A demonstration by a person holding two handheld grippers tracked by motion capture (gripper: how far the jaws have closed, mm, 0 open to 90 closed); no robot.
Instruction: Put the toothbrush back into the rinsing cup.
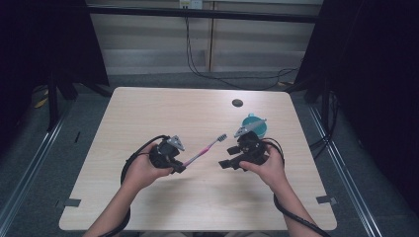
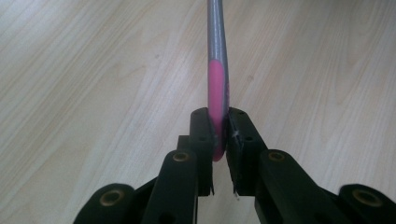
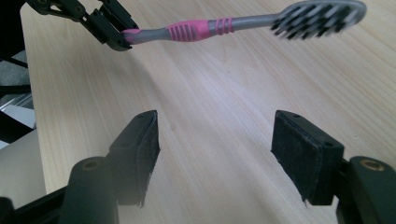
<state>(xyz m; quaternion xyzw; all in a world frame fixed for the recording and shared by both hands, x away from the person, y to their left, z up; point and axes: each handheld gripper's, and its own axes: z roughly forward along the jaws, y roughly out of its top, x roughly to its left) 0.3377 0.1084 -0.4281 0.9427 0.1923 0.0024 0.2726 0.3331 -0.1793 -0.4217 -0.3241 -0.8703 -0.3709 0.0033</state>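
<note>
Now, left hand-held gripper (image 1: 181, 164): clamped on the pink-and-grey toothbrush (image 1: 205, 149) handle end, brush held above the surface (image 1: 163, 108).
Right hand-held gripper (image 3: 215, 156): jaws spread, nothing between.

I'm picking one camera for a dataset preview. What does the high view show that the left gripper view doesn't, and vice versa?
High view: both hands, the right gripper open, a teal cup, the toothbrush's bristle head.
Left gripper view: the left gripper jaws clamped on the pink handle end, close up.
Both: the toothbrush held by the left gripper over the wooden table.
</note>
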